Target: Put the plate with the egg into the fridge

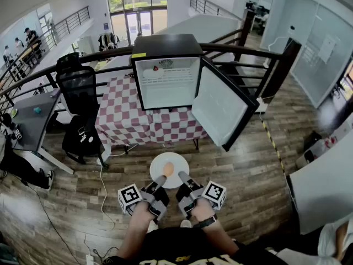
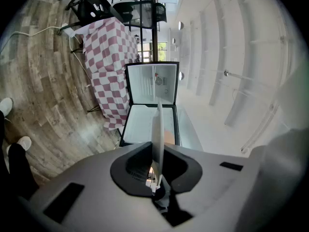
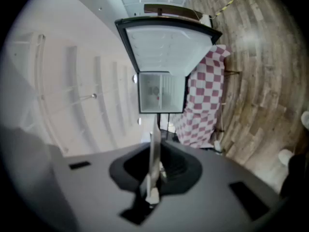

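A white plate point(image 1: 169, 170) with an orange-brown egg point(image 1: 168, 168) on it hangs level above the wooden floor, held by both grippers at its near rim. My left gripper point(image 1: 159, 180) is shut on the plate's near-left edge, and my right gripper point(image 1: 182, 178) is shut on its near-right edge. Seen edge-on, the plate point(image 2: 157, 139) runs between the jaws in the left gripper view, and the plate point(image 3: 155, 151) does the same in the right gripper view. Ahead stands the small black fridge point(image 1: 165, 73), its door point(image 1: 220, 110) swung open to the right, with white shelves inside.
The fridge sits on a table with a red-and-white checked cloth point(image 1: 132, 120). A black office chair point(image 1: 81, 106) and a grey desk point(image 1: 30, 120) stand to the left. A dark railing point(image 1: 253, 54) runs behind. Cables point(image 1: 105, 186) lie on the floor at left.
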Demonstrator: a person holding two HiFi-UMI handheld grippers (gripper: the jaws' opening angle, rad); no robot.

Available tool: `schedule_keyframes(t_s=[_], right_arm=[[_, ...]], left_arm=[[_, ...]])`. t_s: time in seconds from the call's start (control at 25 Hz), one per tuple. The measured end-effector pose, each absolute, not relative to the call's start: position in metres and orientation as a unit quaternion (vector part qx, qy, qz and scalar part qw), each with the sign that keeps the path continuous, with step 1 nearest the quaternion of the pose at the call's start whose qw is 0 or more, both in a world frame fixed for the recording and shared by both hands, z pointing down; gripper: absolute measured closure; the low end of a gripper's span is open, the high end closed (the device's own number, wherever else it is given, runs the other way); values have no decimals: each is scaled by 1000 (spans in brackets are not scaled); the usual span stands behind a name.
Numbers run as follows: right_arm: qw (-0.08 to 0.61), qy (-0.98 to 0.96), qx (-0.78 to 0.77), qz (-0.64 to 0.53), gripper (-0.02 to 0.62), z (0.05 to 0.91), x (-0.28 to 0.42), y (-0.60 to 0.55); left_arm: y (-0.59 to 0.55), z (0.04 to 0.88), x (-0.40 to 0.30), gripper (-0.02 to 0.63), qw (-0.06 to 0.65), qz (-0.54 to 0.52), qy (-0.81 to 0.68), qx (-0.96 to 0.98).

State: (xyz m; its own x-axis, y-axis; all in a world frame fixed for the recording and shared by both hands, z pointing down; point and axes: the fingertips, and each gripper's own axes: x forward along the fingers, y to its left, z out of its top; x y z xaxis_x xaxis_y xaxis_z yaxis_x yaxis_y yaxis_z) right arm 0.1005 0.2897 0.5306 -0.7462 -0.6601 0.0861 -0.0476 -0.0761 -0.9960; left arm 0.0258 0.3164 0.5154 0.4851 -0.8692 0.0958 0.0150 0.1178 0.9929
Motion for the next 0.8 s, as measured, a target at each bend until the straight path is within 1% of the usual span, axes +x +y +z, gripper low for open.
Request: schedule_keyframes(t_s=[0.36, 0.52, 0.64, 0.8], right_arm=[[221, 634, -277, -687, 551, 540, 171, 303], [236, 621, -284, -691, 551, 543, 200, 309], [250, 606, -284, -700, 551, 549, 210, 308], [254, 600, -270, -709, 551, 555, 204, 307]], left_arm=[[327, 530, 97, 571, 675, -335, -359, 551], [332, 535, 126, 571, 683, -321, -354, 553], [332, 539, 136, 571, 687, -306, -360, 552], [331, 547, 131, 571, 685, -307, -370, 548]])
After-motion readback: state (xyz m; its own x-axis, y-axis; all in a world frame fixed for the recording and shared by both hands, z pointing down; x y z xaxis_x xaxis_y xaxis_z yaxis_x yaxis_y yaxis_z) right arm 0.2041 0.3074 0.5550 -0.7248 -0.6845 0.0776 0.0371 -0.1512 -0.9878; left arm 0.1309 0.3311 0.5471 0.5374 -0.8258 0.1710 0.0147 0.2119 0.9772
